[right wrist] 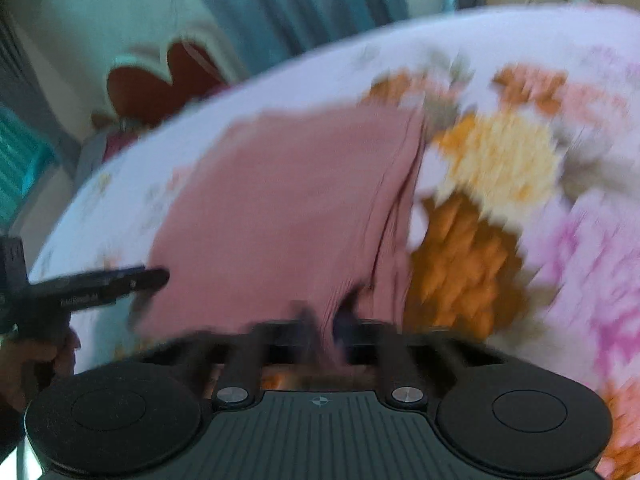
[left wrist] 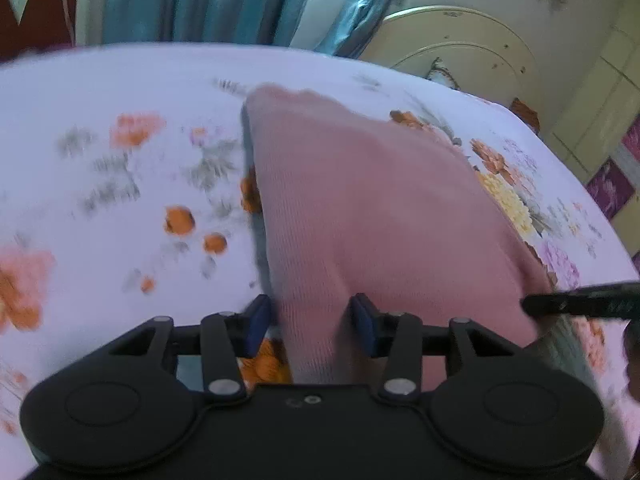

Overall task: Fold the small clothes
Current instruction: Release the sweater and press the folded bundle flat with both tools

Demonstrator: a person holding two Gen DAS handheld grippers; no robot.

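a pink knit garment (left wrist: 360,200) – fine ribbed weave, soft and limp – lies on a white bed sheet (left wrist: 100,92) printed with orange, yellow and purple flowers. in the left wrist view its near edge rises in a bunched fold between the blue pads of the left gripper (left wrist: 312,320); the pads stand a little apart, flanking the cloth, and whether they press it i cannot tell. the right gripper (right wrist: 326,326) – badly blurred – is clenched on the near hem of the same cloth. both tools tilt steeply down at the bed. a hand (right wrist: 36,360) shows at the right view's left edge.
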